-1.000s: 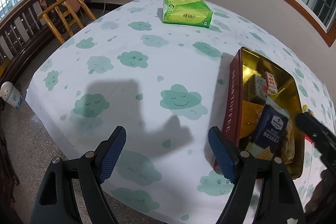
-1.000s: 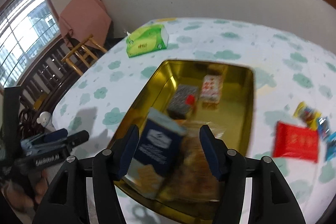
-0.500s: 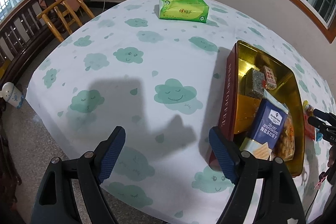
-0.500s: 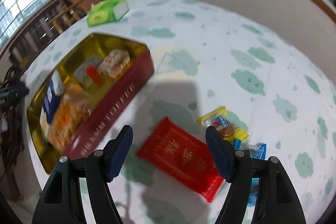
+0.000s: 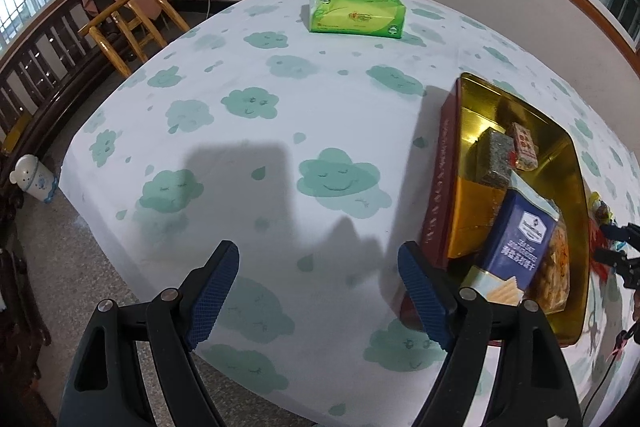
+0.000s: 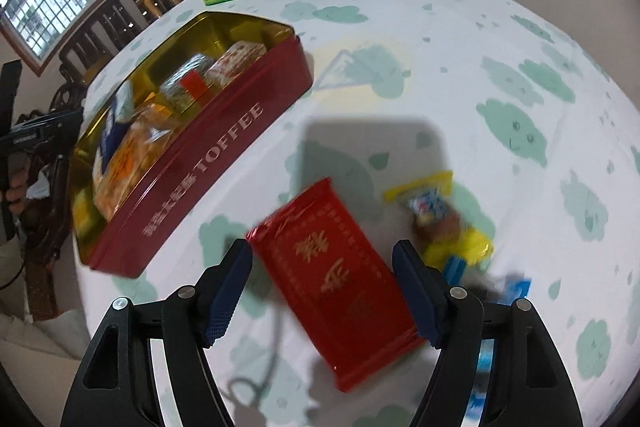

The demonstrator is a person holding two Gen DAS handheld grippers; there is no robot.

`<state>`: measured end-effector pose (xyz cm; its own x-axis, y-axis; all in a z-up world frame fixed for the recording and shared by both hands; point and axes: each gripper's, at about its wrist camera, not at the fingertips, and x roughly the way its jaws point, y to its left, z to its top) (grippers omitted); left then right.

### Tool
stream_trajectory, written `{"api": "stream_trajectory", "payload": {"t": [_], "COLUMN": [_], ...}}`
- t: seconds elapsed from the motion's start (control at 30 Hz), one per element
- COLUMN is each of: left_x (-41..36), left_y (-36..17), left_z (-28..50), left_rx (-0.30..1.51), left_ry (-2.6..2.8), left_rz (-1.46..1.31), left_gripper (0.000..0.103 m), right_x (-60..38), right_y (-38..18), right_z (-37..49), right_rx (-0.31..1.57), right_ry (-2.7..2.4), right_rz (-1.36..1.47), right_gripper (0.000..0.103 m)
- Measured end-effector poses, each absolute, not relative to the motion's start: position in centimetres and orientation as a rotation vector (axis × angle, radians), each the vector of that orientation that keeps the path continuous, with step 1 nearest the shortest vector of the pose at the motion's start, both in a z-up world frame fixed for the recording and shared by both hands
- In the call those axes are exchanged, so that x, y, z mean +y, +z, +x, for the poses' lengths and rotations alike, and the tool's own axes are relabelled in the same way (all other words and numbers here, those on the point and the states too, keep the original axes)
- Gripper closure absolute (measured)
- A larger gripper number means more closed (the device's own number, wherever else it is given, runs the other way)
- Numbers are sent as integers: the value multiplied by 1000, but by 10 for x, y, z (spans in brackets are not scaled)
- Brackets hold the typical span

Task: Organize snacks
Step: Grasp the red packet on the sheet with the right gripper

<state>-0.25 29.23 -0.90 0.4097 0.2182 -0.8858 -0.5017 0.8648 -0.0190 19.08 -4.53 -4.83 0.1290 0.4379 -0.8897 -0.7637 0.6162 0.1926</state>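
Note:
A red toffee tin [image 6: 200,167] with a gold inside [image 5: 560,163] holds a blue biscuit box [image 5: 524,243], an orange bag and small wrapped blocks. To its right on the cloud-print cloth lie a flat red packet [image 6: 336,267], a yellow snack packet [image 6: 440,211] and a blue wrapper [image 6: 516,287]. My right gripper [image 6: 322,291] hovers open just over the red packet, which lies between and below its fingers; the pads do not press on it. Left of the tin, my left gripper [image 5: 318,295] stands open over bare cloth, with nothing between its fingers.
A green tissue pack [image 5: 356,11] sits at the far end of the table. A wooden chair [image 5: 132,23] and dark railing stand beyond the left edge. A white cup [image 5: 34,179] is on the floor. A hand [image 6: 16,191] shows left of the tin.
My right gripper swung from above the tin's contents to the right and lower, over the red packet, and its jaws widened. The left gripper stayed nearly still.

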Motion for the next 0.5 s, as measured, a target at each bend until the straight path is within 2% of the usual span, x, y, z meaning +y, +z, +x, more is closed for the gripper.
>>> {"api": "stream_trajectory", "payload": {"t": [0.3,0.37,0.43,0.5], "left_x": [270,267,265,264], "left_y": [-8,-7,-6,-6], "left_z": [1,1,0,0], "left_rx": [1056,1055,1055,1053], "left_ry": [410,404,401,401], "left_rz": [-283,-278,-276,-278], "left_gripper": [24,24,24,24], "right_x": [-45,-42,-39,-39], "right_y": [-52,-53,-53,-53], "right_z": [154,153,153,153], "right_rx": [1079,1048,1017,998], "right_ry": [814,783,749,721], "right_rz": [-397,-412,-425,-423], "right_gripper": [31,35,44,49]}}
